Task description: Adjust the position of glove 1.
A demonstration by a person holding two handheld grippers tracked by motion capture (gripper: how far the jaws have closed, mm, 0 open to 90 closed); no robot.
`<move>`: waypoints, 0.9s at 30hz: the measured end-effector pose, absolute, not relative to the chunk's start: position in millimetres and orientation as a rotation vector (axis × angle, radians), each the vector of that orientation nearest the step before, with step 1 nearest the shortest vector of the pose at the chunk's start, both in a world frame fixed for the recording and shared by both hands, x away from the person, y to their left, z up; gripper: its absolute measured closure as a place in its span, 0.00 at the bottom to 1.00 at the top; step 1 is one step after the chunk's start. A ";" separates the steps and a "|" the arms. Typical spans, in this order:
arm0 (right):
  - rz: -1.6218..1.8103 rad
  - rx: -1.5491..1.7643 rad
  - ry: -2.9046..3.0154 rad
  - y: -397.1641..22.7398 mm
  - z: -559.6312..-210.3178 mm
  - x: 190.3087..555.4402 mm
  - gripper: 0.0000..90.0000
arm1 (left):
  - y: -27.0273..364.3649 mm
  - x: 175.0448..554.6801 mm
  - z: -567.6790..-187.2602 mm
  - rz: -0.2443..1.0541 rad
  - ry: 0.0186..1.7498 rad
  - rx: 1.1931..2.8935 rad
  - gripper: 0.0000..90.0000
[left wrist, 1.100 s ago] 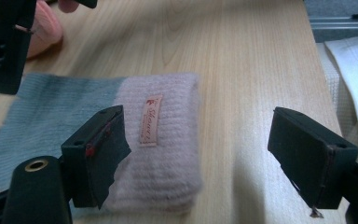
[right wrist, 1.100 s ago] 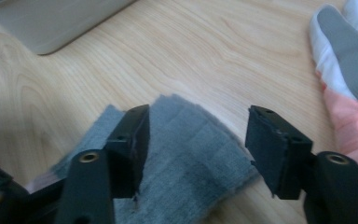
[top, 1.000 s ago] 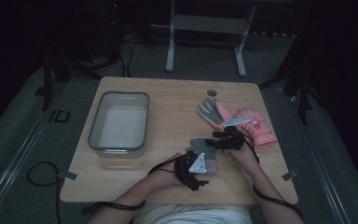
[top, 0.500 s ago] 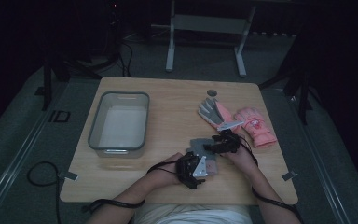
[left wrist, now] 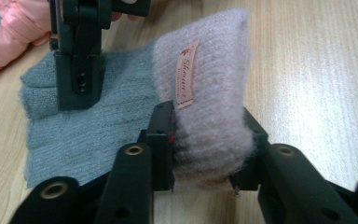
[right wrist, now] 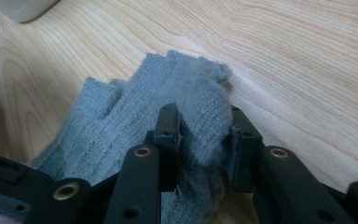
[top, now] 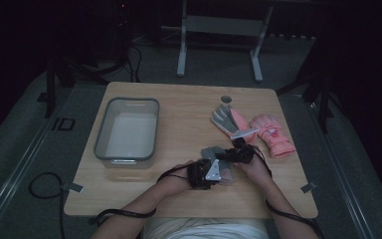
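A knit glove (top: 211,152), grey with a fuzzy pink cuff (left wrist: 214,70), lies near the table's front middle. My left gripper (left wrist: 209,140) is shut on the cuff beside its sewn label; its jaws have just been closing. In the high view the left gripper (top: 223,175) sits at the glove's near end. My right gripper (right wrist: 204,135) pinches the grey finger end (right wrist: 158,98) between its pads, and its jaws have just been closing on it. From the left gripper view, the right gripper (left wrist: 77,88) stands on the grey knit. In the high view the right gripper (top: 224,156) comes in from the right.
A grey plastic bin (top: 99,142) stands on the left of the wooden table (top: 179,104). Two pink padded gloves (top: 271,132) lie at the right, one palm-up (top: 225,119). A round hole (top: 225,99) is near the far edge. Cables trail off the front edge.
The right gripper has edged a little left onto the knit glove. The left hand has barely moved. Both grippers now grip the glove.
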State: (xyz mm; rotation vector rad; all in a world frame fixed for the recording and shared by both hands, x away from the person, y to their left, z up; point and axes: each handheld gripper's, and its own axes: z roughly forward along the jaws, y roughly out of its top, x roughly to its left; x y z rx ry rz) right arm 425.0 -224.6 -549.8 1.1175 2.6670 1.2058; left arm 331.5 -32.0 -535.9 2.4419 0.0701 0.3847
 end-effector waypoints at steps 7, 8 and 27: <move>1.175 1.082 2.628 -219.5 -542.8 420.0 0.82 | -33.9 340.3 -526.0 0.327 0.084 2.475 0.78; 1.193 1.090 2.623 -219.9 -541.8 420.3 0.82 | -33.4 340.2 -525.0 0.336 0.082 2.473 0.78; 1.295 1.026 2.560 -203.0 -493.3 426.5 0.82 | -3.3 344.7 -473.6 0.374 0.124 2.416 0.77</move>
